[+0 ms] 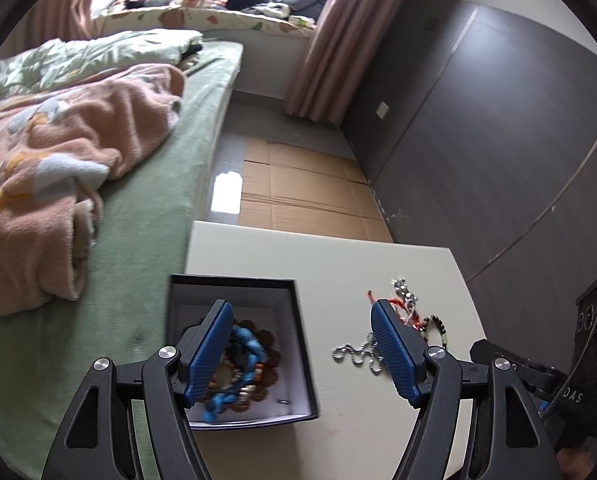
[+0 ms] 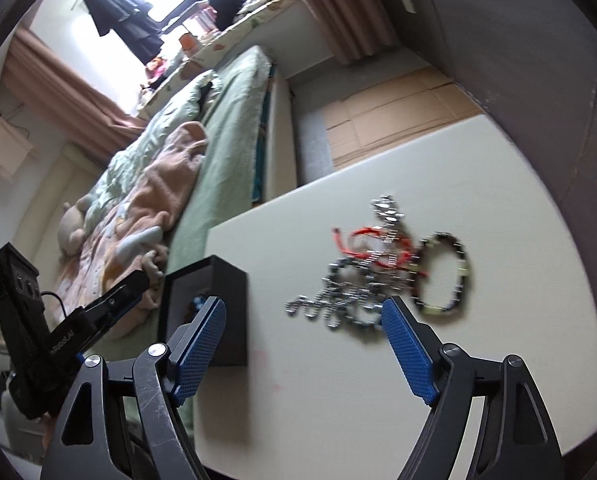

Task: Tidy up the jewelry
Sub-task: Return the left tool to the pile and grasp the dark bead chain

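Silver chain (image 2: 330,304) and the tangled bracelets (image 2: 442,272) lay on the table (image 2: 498,200) at twelve to one o'clock from your right gripper (image 2: 304,344), both grippers spread and empty, your left gripper (image 1: 302,354) nearer the box (image 1: 234,286).

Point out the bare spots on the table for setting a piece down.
Free: the strip of table beyond the box to its far edge, and the near stretch between box and the right gripper. Crowded: the tangle of chains, red cord and bead bracelet on the right.
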Motion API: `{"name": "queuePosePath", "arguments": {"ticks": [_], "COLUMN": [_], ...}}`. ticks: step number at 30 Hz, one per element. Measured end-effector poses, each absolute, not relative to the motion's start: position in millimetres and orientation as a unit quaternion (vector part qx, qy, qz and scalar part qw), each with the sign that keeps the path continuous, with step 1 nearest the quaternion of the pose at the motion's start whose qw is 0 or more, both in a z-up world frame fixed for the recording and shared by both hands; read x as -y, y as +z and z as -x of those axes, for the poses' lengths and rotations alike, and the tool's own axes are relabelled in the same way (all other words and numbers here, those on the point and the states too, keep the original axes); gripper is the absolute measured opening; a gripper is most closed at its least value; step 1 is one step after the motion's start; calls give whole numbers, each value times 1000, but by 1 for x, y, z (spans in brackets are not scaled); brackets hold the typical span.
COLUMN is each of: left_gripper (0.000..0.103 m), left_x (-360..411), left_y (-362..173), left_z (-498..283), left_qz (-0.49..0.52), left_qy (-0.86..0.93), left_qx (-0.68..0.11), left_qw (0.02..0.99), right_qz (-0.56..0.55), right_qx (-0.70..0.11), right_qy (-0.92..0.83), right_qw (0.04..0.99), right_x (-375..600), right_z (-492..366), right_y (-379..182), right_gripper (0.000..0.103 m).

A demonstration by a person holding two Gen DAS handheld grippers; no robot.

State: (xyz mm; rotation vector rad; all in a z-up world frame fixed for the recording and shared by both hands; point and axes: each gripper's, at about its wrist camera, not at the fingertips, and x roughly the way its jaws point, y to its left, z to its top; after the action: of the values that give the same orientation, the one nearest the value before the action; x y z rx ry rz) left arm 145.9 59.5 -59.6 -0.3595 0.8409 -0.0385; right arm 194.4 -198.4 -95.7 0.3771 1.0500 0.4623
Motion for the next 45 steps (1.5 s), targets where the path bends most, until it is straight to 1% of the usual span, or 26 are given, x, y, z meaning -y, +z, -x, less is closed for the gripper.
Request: {"name": "queuePosePath", "arguments": {"ticks": [15, 19, 24, 27, 36, 42, 45], "left_gripper": [72, 64, 46, 41, 34, 33, 33], "left_x": [24, 52, 78, 91, 112, 116, 126], "left_y": [-75, -82, -98, -111, -145, -157, -157], "left_z": [-161, -162, -165, -168, -178, -181, -178], "left_qz": [102, 67, 45, 32, 10, 2, -33], "left_qy": [-80, -102, -126, -133, -136, -124, -112], "left_qx": [-418, -424, -444, -458, -489, -488, -484], "left_qw": [899, 897, 886, 879, 862, 864, 867], "right_qz": [-233, -246, -253, -248, -261, -262, -258], "right_qx": [-521, -521, -516, -516, -522, -514, -520], "right_qy": [143, 134, 126, 114, 94, 91, 90], "right_qw": [809, 806, 809, 812, 807, 812, 809], "right_x": [274, 288, 306, 314, 326, 333, 335], "right_z": [-206, -208, -208, -208, -209, -207, -207], "right_y": [-114, -116, -114, -113, -121, -117, -120], "right_gripper": [81, 81, 81, 81, 81, 81, 81]}}
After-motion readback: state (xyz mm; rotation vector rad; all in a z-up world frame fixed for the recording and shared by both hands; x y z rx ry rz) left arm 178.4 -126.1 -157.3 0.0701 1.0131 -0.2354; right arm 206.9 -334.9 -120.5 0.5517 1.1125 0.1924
